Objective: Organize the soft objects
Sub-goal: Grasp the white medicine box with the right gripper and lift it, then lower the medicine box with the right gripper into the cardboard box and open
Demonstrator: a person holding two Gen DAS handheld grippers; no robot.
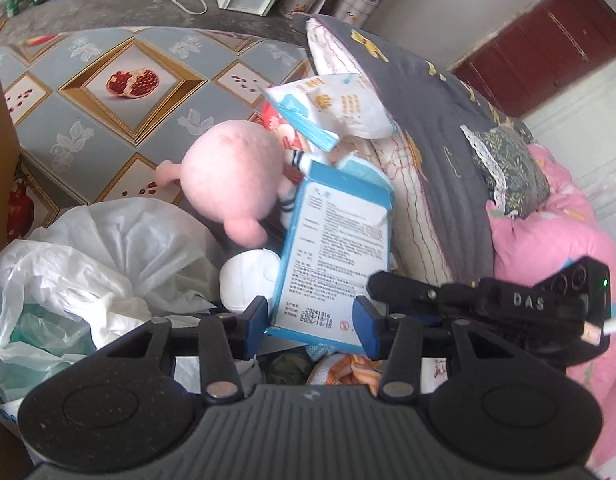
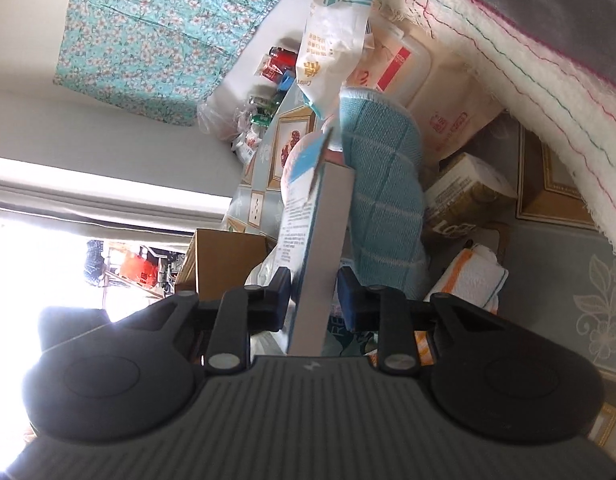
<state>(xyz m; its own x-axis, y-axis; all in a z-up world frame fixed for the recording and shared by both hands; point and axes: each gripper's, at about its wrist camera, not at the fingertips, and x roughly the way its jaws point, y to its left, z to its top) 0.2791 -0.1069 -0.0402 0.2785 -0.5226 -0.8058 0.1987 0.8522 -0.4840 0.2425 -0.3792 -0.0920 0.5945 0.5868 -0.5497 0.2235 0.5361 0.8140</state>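
A blue and white printed box point(image 1: 332, 252) stands between the pads of my left gripper point(image 1: 311, 322); the jaws sit at its two sides, touching or nearly so. My right gripper point(image 2: 313, 298) frames the same box point(image 2: 322, 240) edge-on across its thin side, and shows in the left wrist view point(image 1: 488, 300) at the right. A pink plush toy point(image 1: 236, 176) lies behind the box. A light blue cloth point(image 2: 382, 184) sits right of the box.
White plastic bags point(image 1: 88, 264) lie at left. A white snack bag point(image 1: 340, 108), tissue packs point(image 2: 428, 92), a rolled towel point(image 2: 472, 276) and a grey quilt point(image 1: 428, 128) crowd the right. A cardboard box point(image 2: 224, 256) stands at left on the patterned surface point(image 1: 108, 80).
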